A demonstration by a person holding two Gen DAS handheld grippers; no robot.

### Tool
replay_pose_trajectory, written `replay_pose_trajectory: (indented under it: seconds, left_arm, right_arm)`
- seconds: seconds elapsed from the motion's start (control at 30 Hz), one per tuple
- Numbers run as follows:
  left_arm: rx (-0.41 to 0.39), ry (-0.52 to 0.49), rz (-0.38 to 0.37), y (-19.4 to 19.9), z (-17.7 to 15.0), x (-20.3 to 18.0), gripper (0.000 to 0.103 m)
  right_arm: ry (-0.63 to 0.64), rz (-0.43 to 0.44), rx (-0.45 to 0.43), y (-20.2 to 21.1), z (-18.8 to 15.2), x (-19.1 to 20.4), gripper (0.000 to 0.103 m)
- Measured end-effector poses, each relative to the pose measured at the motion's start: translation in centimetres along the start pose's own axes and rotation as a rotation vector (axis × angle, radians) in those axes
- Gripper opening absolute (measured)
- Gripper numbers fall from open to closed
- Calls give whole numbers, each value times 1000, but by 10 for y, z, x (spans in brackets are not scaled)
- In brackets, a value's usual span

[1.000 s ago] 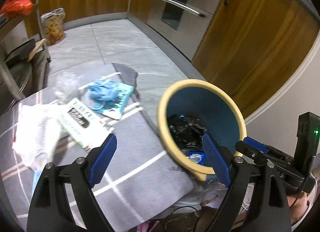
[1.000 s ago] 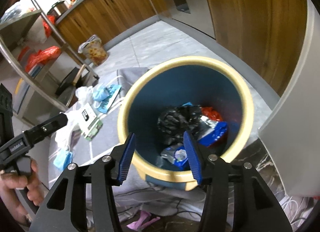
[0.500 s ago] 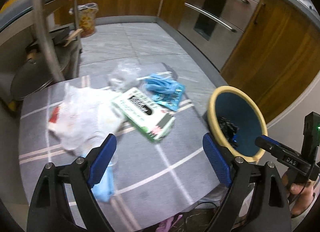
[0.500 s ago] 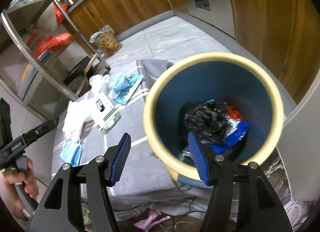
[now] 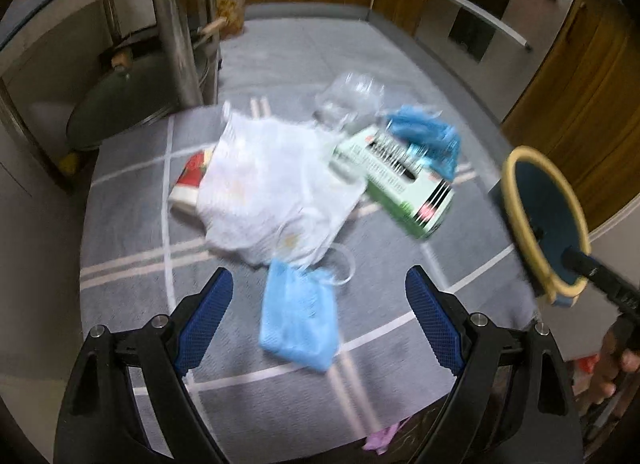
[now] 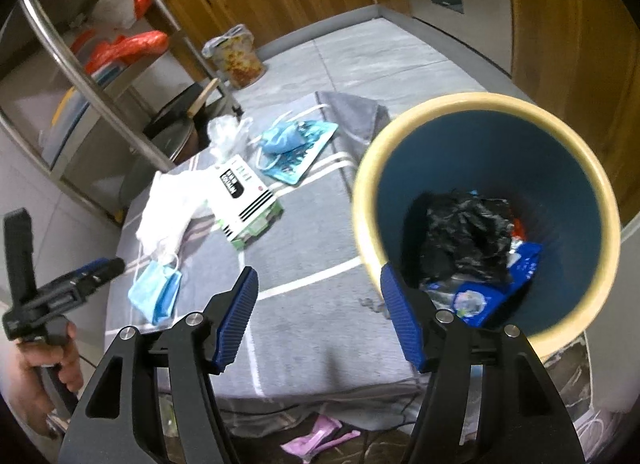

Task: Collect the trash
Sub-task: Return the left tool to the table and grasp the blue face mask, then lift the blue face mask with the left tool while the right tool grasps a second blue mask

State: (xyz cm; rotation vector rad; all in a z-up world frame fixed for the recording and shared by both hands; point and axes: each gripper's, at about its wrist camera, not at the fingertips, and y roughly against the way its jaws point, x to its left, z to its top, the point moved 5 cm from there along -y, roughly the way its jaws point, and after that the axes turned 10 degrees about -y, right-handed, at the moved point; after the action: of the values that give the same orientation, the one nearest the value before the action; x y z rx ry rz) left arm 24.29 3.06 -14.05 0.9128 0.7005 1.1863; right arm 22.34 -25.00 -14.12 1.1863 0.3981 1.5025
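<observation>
Where litter crowds the mat (image 5: 132,296): left gripper (image 5: 319,318) fingers spread over blue mask (image 5: 298,324), right gripper (image 6: 318,316) fingers opening, empty.

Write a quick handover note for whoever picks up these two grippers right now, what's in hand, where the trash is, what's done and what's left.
Left gripper: open, nothing held, above the light blue face mask on the grey striped mat.
Right gripper: jaws opening, nothing between the fingers, beside the blue bin with the cream rim.
In the bin: a crumpled black plastic bag and blue wrappers.
Left on the mat: the mask, a white plastic bag, a white and green carton, a clear plastic wrapper, a blue packet with another mask.
A pink scrap lies on the floor off the mat.
</observation>
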Motion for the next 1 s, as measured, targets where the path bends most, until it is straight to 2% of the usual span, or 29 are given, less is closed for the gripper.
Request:
replay_pose_trajectory:
  seconds: [0.1,0.23,0.3,0.33,0.37,0.43,0.67,0.83,1.0]
  left_arm:
    - [56,-26,34,-13,-7,3,87]
    - [159,-24,32,-36,-25,6,86]
    - [190,-24,16,-42,-32,5,65]
    - [218,-16,-12,-45,-37,6,42]
    - [228,-11,-25,-46,-39,5,32]
    - [225,-28,-51,-41,-39,4,22]
    - [148,-117,-92,-5,-32,-14,19]
    - [87,-85,-145,11,-20,-18,19]
    - [2,-33,-176,29,1,-16,19]
  right_arm:
    - [13,-1,7,-6,-2,7,65]
    - [16,-4,18,-13,-4,12,65]
    - [17,-3,21,-15,-4,13,65]
    - [18,-2,23,-16,-5,14,65]
    - [19,-1,25,-17,-5,15,65]
    - [21,2,29,-20,-6,19,65]
    - [61,7,50,-29,-12,35,65]
    - [101,-7,58,-37,-11,44,65]
    - [160,-39,29,-47,12,55,65]
